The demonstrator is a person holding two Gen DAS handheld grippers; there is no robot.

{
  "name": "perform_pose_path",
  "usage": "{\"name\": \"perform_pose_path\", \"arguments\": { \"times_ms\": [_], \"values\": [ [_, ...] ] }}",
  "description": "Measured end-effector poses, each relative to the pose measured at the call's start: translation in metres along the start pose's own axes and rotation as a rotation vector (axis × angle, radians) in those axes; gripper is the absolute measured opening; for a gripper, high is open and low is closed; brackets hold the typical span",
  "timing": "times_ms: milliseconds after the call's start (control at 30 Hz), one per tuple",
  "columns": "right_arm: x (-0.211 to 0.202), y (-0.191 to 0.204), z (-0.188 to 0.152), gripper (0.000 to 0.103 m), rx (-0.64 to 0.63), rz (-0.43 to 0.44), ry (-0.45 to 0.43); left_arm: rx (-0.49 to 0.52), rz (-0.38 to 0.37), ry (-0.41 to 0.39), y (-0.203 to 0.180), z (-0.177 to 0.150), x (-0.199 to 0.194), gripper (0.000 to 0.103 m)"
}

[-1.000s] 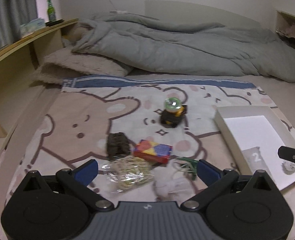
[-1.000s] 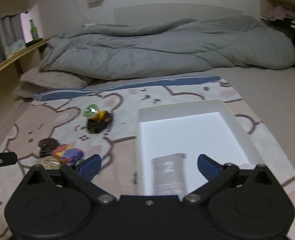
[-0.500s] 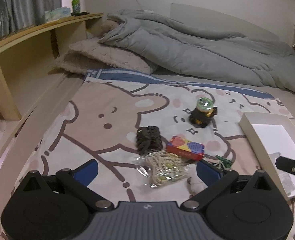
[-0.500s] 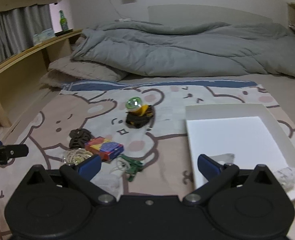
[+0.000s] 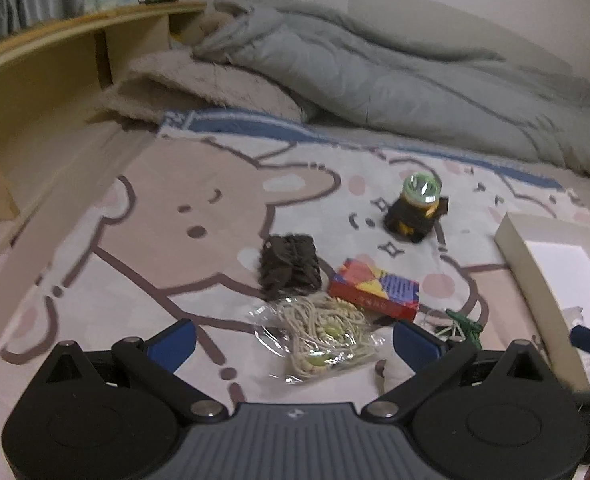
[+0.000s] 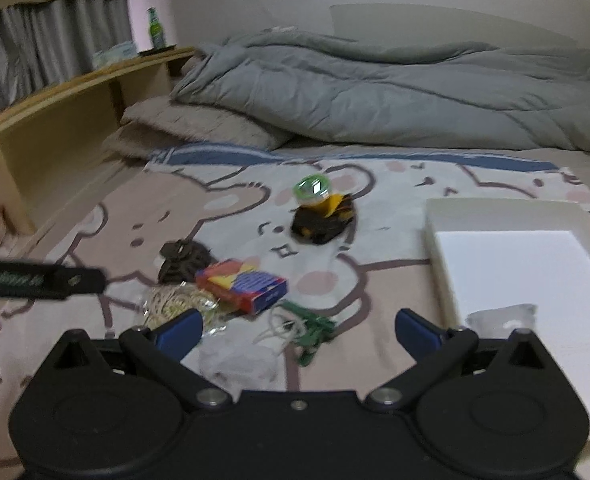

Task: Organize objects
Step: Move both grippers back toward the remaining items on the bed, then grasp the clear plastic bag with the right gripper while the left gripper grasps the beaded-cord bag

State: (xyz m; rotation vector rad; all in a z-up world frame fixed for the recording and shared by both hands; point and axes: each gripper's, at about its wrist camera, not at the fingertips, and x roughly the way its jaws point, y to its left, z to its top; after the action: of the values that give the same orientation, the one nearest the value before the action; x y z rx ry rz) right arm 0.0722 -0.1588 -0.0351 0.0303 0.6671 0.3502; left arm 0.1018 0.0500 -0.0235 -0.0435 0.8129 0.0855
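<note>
home bedroom: rumpled grey duvet (image 5: pixel 395 76), pillow (image 5: pixel 199 88), cartoon-bear blanket (image 5: pixel 199 216), wooden bedside shelf (image 5: pixel 55 64).

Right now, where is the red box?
In both views the red box lies mid-blanket, touching the bagged string nearer the camera, with the dark bundle on its left and the white tray off right.

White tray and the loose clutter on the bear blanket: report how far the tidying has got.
Done: the white tray holds one clear packet and a small item at its right edge. In hand: nothing; the left claw and the right claw are both open, above the pile. Left on the blanket: bagged cord, colourful box, dark bundle, green clip, green-topped toy.
</note>
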Motion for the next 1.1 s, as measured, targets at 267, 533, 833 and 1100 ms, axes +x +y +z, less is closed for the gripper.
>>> {"name": "perform_pose_path", "arguments": {
  "times_ms": [267, 533, 833, 1100],
  "values": [
    [0.029, 0.018, -0.033, 0.098, -0.087, 0.071, -0.017, 0.020, 0.007, 0.097, -0.019, 0.001, 0.052, 0.103],
    [0.050, 0.029, -0.049, 0.087, -0.173, 0.124, -0.037, -0.034, 0.004, 0.177, -0.021, -0.002, 0.092, 0.103],
    [0.073, 0.035, -0.062, 0.065, -0.224, 0.155, 0.014, -0.113, -0.021, 0.209, -0.017, -0.002, 0.121, 0.103],
    [0.071, 0.033, -0.062, 0.052, -0.222, 0.146, 0.007, -0.080, 0.039, 0.211, -0.027, -0.007, 0.136, 0.103]
  ]
}}
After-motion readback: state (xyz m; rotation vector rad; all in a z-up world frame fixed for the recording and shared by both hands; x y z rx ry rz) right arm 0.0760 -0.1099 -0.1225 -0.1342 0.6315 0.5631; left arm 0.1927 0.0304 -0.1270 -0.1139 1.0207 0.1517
